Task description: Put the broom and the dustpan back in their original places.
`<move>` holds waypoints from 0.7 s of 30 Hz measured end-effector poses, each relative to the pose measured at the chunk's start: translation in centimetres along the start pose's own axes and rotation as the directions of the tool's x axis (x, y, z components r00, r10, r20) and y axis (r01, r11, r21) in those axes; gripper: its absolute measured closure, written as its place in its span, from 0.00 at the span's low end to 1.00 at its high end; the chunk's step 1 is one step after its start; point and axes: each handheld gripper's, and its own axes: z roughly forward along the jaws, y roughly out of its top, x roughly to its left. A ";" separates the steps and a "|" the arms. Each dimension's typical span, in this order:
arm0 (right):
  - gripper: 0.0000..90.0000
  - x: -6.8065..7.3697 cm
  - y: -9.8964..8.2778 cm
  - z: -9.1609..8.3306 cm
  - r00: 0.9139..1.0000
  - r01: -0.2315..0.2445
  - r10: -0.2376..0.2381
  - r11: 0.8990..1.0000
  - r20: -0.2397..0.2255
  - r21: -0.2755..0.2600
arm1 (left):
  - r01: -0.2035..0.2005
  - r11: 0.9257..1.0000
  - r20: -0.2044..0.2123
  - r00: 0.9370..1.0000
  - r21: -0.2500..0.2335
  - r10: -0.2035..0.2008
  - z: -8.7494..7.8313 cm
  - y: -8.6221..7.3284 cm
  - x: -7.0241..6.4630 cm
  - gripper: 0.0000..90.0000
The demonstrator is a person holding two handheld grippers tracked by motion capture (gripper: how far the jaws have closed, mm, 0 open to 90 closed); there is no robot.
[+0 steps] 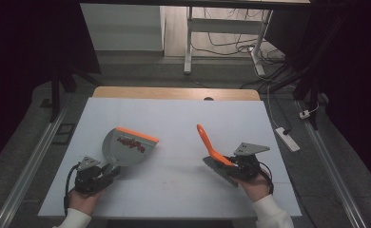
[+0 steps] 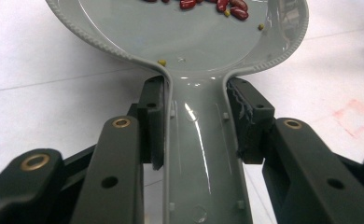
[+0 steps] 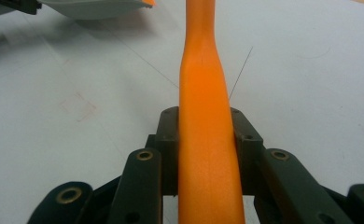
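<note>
While both hands rest low on the white table (image 1: 174, 118), the scene reads as a sweep-up with the load already in the pan. Lower left of the high view: left gripper (image 1: 108, 172), jaws clamped on the handle of the grey dustpan (image 1: 126, 148). In the left gripper view the pads (image 2: 153, 122) press both flanks of that handle (image 2: 203, 154). The pan lies left of centre, its orange lip (image 1: 137, 135) toward the upper right. Red beans (image 1: 133, 144) sit in the pan near the lip; the left gripper view also shows a few small yellow grains (image 2: 162, 62) among them.

Lower right of the high view: right gripper (image 1: 231, 164), jaws closed on the orange brush (image 1: 211, 145). Its handle tip points to upper centre and its dark bristle head (image 1: 220, 172) is beside the hand. The right gripper view shows the handle (image 3: 207, 140) pinched squarely between the jaws. Brush and pan are well apart.

Risks, as judged:
- Beans lie close to the open lip, so any forward tilt on lifting would probably spill them.
- The pan handle is smooth and glossy, so it may twist in the grip under the load.
- A brush swing toward the pan could knock the rim.
</note>
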 end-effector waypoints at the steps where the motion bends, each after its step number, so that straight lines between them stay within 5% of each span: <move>1: 0.78 0.0 0.0 -0.1 1.000 -0.001 0.001 1.000 -0.001 -0.002 | 0.006 1.000 -0.005 1.000 -0.001 -0.006 0.1 0.0 0.1 0.68; 12: 0.78 -0.4 0.1 -1.0 1.000 -0.020 0.020 1.000 0.008 -0.017 | 0.079 0.997 -0.102 0.992 -0.016 -0.080 0.8 -0.1 0.2 0.68; 21: 0.78 -1.0 -0.1 -1.3 0.999 -0.042 0.042 0.999 0.013 -0.009 | 0.115 0.993 -0.172 0.978 -0.026 -0.118 1.8 -0.4 -0.5 0.68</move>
